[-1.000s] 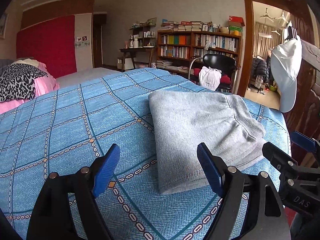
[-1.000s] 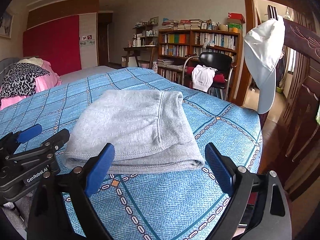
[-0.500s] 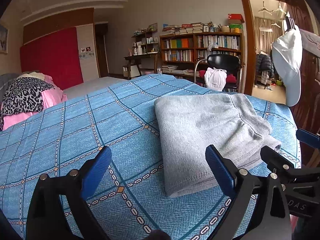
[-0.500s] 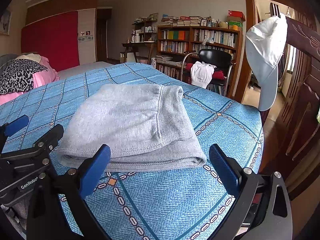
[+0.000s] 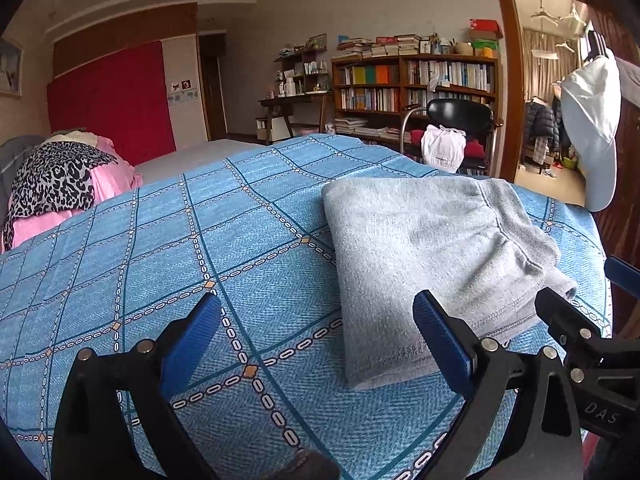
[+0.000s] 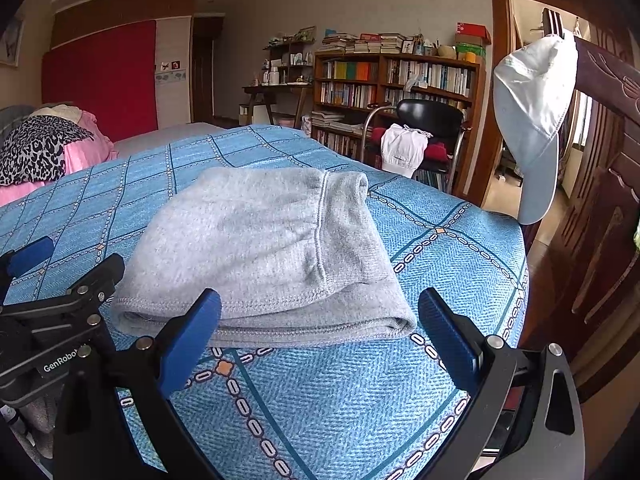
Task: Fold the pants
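Item: grey pants, folded into a compact, roughly rectangular stack, lying on the blue patterned bedspread near the foot corner of the bed. Waistband layer lying uppermost toward the far right side of the stack; hemmed edges facing the jaws. Judged to be resting this way because the folding is appearing complete or nearly so.

Left gripper: jaws having just been opening, now standing wide with nothing between them. Pants lying just ahead of, and partly behind, its right jaw; bare bedspread lying ahead of its left jaw. Judged to be releasing and backing clear so the stack is not being dragged.

Right gripper: jaws having just been opening a little, now standing wide and gripping nothing. Near edge of the pants lying just ahead of the gap, between the two jaws, slightly toward the left one; pads not pressing on cloth.

Both grippers hovering side by side at the near edge of the stack, each showing in the other's view.

Also present: white cap hanging at the right, black chair and bookshelf lying well beyond the jaws
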### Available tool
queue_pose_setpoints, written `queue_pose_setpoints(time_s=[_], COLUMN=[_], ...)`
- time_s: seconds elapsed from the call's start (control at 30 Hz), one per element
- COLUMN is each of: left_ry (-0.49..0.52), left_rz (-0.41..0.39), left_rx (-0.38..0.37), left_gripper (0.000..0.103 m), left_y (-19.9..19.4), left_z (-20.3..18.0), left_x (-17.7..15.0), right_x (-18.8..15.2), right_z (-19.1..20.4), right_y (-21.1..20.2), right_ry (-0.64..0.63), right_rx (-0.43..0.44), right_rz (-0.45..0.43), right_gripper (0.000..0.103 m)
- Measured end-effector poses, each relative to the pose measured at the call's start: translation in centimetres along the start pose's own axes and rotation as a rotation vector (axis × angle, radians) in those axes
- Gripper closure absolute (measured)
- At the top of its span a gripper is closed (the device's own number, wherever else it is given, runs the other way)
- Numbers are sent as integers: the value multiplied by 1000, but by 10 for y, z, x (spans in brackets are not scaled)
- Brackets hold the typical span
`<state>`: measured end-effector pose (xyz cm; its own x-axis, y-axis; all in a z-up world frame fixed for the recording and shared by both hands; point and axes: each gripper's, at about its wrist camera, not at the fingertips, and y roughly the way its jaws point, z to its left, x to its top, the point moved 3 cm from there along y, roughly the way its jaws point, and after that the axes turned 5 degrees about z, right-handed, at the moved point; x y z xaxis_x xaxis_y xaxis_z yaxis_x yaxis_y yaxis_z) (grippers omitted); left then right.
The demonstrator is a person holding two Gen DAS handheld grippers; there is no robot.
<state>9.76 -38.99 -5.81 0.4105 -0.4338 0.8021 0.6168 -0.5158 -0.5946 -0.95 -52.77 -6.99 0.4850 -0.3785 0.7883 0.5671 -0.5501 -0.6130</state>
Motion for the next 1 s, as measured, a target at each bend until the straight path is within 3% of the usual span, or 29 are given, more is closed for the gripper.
queue_pose_setpoints(time_s=[1.0], left_ry=[0], left_rz=[5], left_rx=[-8], left_gripper=[7], left_y=[6], left_z=[-2], left_x=[-1], right_x=[1], right_z=[11], right_y=[6], right_ry=[-43], right_rx=[-10], right_rz=[5], right_gripper=[3])
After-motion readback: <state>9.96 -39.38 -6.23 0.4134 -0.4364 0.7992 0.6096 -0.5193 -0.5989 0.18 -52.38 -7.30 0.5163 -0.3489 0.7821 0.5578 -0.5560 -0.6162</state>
